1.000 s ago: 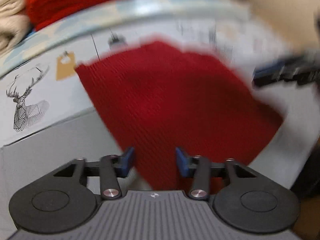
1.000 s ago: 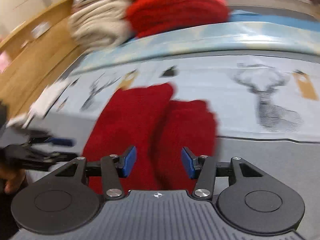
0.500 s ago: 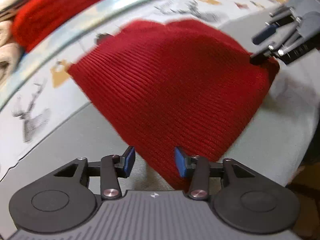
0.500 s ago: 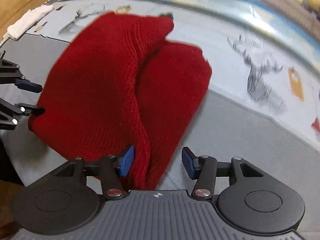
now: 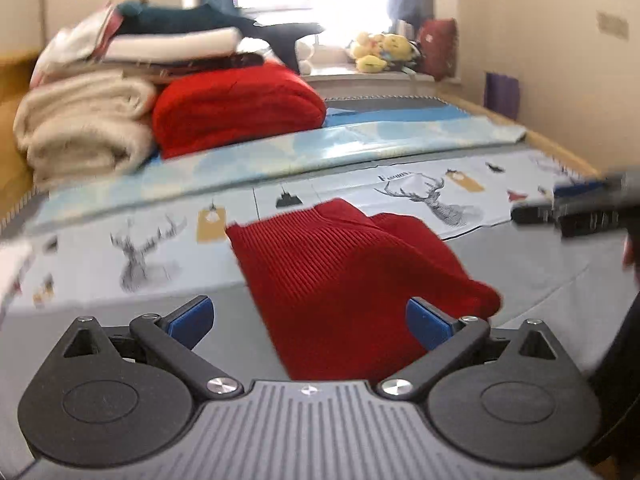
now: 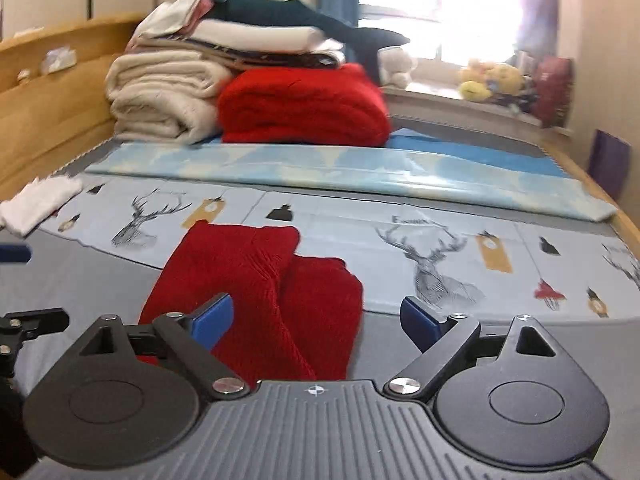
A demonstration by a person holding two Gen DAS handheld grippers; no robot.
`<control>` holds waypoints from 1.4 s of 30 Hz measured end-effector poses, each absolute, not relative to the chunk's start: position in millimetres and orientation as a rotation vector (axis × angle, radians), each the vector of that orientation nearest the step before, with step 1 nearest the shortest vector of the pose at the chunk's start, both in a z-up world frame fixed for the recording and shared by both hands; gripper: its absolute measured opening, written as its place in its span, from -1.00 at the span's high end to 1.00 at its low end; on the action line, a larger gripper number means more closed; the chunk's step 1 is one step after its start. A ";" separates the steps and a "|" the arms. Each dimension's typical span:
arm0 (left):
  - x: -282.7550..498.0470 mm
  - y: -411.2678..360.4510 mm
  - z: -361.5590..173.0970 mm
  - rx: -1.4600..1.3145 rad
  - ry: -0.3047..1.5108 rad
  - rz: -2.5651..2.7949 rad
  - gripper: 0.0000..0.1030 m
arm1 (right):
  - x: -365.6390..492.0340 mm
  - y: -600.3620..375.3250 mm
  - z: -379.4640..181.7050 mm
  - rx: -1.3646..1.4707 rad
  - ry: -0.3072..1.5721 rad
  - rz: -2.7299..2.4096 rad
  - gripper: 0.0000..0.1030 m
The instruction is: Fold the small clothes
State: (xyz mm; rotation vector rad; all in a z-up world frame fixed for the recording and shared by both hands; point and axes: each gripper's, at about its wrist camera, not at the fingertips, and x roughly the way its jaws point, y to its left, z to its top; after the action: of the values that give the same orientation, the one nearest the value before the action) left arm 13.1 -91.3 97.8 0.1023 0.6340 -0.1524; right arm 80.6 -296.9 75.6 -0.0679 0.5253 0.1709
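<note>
A small red knit garment (image 5: pixel 340 276) lies folded on the bed, a second layer showing at its far right. In the right wrist view the same red garment (image 6: pixel 256 292) shows two overlapping lobes. My left gripper (image 5: pixel 310 316) hovers over its near edge, its jaws opening wide, blue pads clear of the cloth. My right gripper (image 6: pixel 316 320) stands above the garment's near right part, jaws likewise opening, nothing pinched. The right gripper (image 5: pixel 576 208) appears blurred at the right in the left wrist view; the left gripper (image 6: pixel 24 320) shows at the left edge of the right wrist view.
A stack of folded blankets (image 6: pixel 168 92) and a red blanket (image 6: pixel 304 108) sit at the far end of the bed. A white cloth (image 6: pixel 36 204) lies at the left. The deer-print sheet (image 6: pixel 440 248) and the wooden bed frame (image 6: pixel 48 120) surround the garment.
Both grippers let go of the red garment, opened wide and pulled back and up. The garment now lies folded on the sheet.
</note>
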 end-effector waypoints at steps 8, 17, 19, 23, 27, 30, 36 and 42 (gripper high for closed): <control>24.5 -102.5 51.7 0.103 0.810 -0.067 -0.99 | 62.7 -292.1 36.3 -0.031 0.592 0.108 -0.78; 43.4 -88.0 45.8 -0.003 0.840 -0.037 -0.99 | 67.8 -292.0 27.9 -0.023 0.640 0.102 -0.78; 45.8 -88.3 45.0 -0.009 0.845 -0.041 -0.99 | 69.8 -289.7 26.3 -0.028 0.644 0.109 -0.78; 48.5 -86.6 43.8 -0.016 0.846 -0.036 -0.99 | 71.3 -282.8 24.3 -0.054 0.644 0.130 -0.78; 50.3 -82.4 43.0 -0.025 0.849 -0.029 -0.99 | 71.9 -274.9 23.9 -0.085 0.635 0.150 -0.78; 51.1 -80.7 43.0 -0.030 0.852 -0.026 -0.99 | 72.4 -270.5 24.0 -0.103 0.629 0.160 -0.78; 52.0 -82.0 42.9 -0.026 0.850 -0.024 -0.99 | 73.3 -265.5 23.6 -0.125 0.622 0.168 -0.78; 53.7 -82.1 43.0 -0.030 0.855 -0.025 -0.99 | 74.6 -265.1 23.2 -0.123 0.622 0.166 -0.78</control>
State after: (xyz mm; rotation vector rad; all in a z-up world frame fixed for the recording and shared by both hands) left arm 53.7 -82.1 43.0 -0.0297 0.8548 -0.0250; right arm 74.6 -265.1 23.2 -0.1227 0.6224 0.1656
